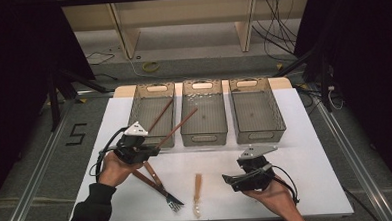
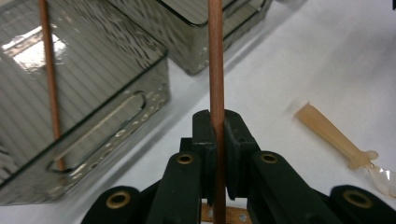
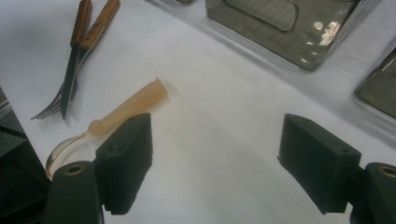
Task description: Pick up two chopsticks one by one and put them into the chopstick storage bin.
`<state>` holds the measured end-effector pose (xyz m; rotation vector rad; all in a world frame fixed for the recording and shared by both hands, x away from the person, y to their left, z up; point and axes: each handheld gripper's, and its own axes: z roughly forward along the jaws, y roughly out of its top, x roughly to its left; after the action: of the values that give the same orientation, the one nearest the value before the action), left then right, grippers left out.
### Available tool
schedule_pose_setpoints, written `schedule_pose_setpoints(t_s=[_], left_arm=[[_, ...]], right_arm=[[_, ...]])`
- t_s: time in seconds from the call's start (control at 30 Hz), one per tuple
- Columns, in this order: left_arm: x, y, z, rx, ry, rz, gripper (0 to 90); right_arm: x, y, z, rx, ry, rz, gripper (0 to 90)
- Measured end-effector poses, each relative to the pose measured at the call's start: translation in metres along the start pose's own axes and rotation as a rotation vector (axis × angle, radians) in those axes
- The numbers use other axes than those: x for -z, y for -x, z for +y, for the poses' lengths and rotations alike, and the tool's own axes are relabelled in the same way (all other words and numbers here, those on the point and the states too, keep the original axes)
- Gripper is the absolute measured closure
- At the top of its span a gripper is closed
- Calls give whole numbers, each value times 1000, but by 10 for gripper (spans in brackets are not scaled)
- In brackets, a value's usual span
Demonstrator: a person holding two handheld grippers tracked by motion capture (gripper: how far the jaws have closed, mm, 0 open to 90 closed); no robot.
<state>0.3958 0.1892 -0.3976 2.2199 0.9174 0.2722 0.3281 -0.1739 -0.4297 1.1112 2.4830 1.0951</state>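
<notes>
One chopstick (image 1: 160,115) already rests in the upper-left bin (image 1: 140,124). Our left gripper (image 1: 154,150) pinches a second chopstick (image 2: 215,70) near it, mid-frame; our right gripper (image 3: 215,163) has fingers spread. Fork (image 1: 160,189), knife (image 1: 152,173) and spoon (image 1: 197,190) remain on the counter (image 1: 296,156).

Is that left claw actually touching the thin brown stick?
Touching. In the left gripper view the left claw has its black pads pressed against both sides of the thin brown stick, which runs up between them with no gap.
</notes>
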Motion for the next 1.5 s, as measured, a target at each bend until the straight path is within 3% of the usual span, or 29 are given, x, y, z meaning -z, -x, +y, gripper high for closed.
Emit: schedule_pose_setpoints(t_s=[0.47, 1.0, 1.5], left_arm=[[3, -48, 13, 113, 56, 61, 846], [-12, -97, 31, 214, 54, 129, 845], [-30, -116, 37, 274, 33, 149, 844]], right_arm=[[2, 0, -4, -9, 22, 8, 256], [2, -2, -5, 6, 24, 16, 260], [2, -1, -6, 10, 20, 19, 261]])
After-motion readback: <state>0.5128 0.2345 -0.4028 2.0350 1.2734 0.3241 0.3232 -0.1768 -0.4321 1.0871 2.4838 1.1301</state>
